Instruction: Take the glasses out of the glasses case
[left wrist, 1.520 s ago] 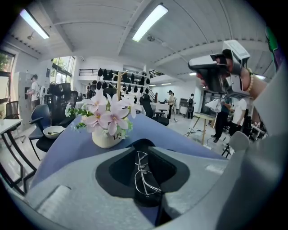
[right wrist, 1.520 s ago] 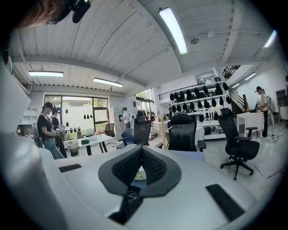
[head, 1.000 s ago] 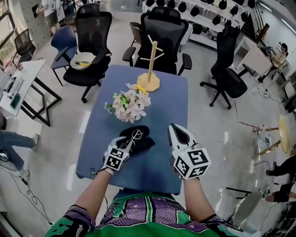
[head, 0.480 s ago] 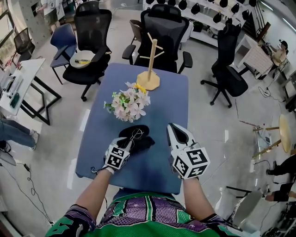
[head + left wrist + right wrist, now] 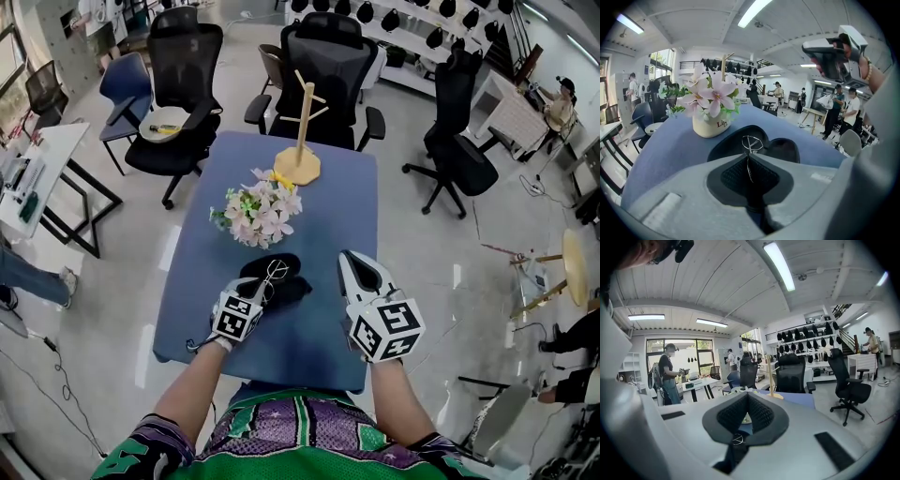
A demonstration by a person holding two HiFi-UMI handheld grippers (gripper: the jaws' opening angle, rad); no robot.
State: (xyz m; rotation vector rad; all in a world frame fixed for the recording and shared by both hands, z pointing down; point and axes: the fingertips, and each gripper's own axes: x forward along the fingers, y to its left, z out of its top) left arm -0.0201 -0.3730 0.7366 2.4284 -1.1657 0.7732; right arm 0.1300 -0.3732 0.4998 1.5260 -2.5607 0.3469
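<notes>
Blue table (image 5: 319,202) held a flower pot (image 5: 258,214) mid-table and a wooden stand (image 5: 298,161) at the far end. Black glasses case (image 5: 292,287) lay open near the front edge, wire glasses (image 5: 276,272) over it at the left gripper (image 5: 263,289) tips. Right gripper (image 5: 352,257) was beside the case, apart. Office chairs (image 5: 323,56) stood behind.

left fingers (image 5: 733,176): no gap, glasses (image 5: 752,143) between | just past tips: open glasses case (image 5: 785,150), then flower pot (image 5: 710,127) ahead-left | right fingers (image 5: 761,414): bare table (image 5: 323,314) beneath and ahead, wooden stand (image 5: 300,122) far ahead
</notes>
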